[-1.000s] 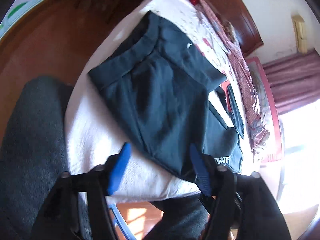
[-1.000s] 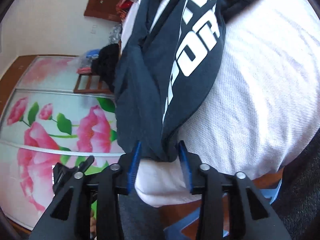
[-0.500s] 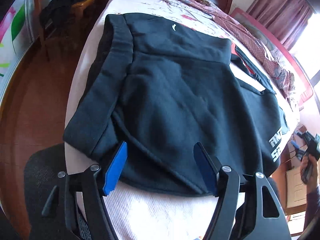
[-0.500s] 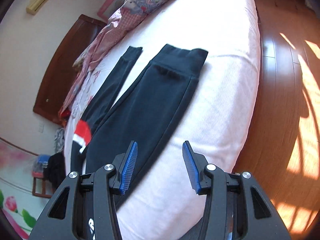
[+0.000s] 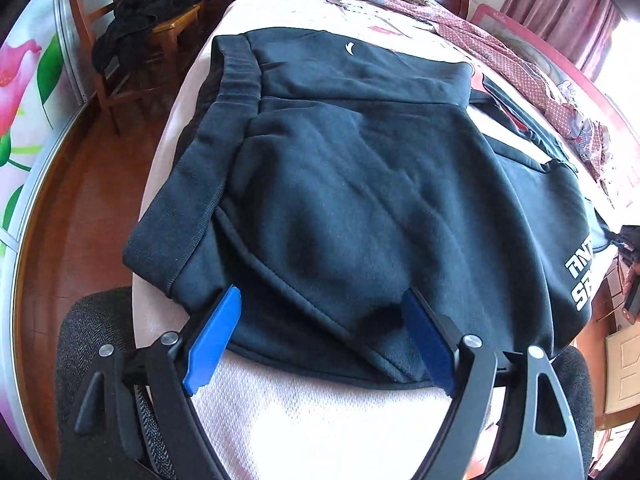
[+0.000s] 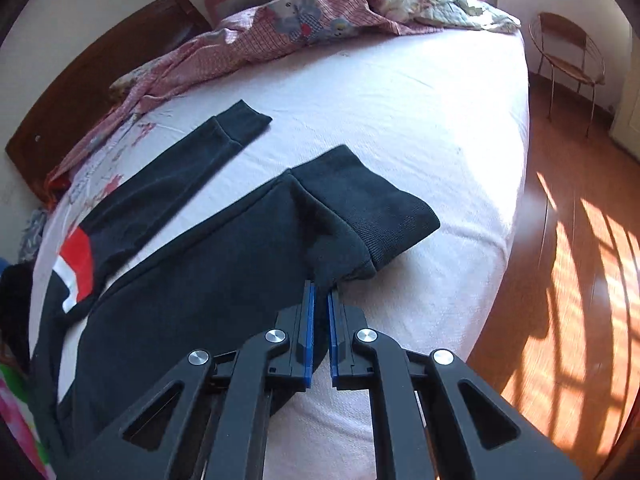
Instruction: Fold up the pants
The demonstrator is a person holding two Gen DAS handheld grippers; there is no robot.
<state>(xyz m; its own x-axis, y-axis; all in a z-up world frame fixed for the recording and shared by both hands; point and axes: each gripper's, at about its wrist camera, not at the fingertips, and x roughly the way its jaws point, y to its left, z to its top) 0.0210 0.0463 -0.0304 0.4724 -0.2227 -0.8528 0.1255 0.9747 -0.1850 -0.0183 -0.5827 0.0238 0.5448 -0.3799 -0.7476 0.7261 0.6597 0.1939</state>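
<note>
We find the dark pants (image 5: pixel 360 184) spread flat on the bed (image 5: pixel 320 412), waistband toward the wooden chair (image 5: pixel 120 60) side, legs running across the white cover toward the far side. Our left gripper (image 5: pixel 320 340) has just widened its jaws; they straddle the near edge of the seat area, and neither blue pad presses the cloth. Our right gripper (image 6: pixel 320 312) has just snapped closed, and its pads pinch a fold of fabric just behind the ribbed cuff (image 6: pixel 372 212) of the near leg. The other leg's cuff lies apart, further up the bed.
</note>
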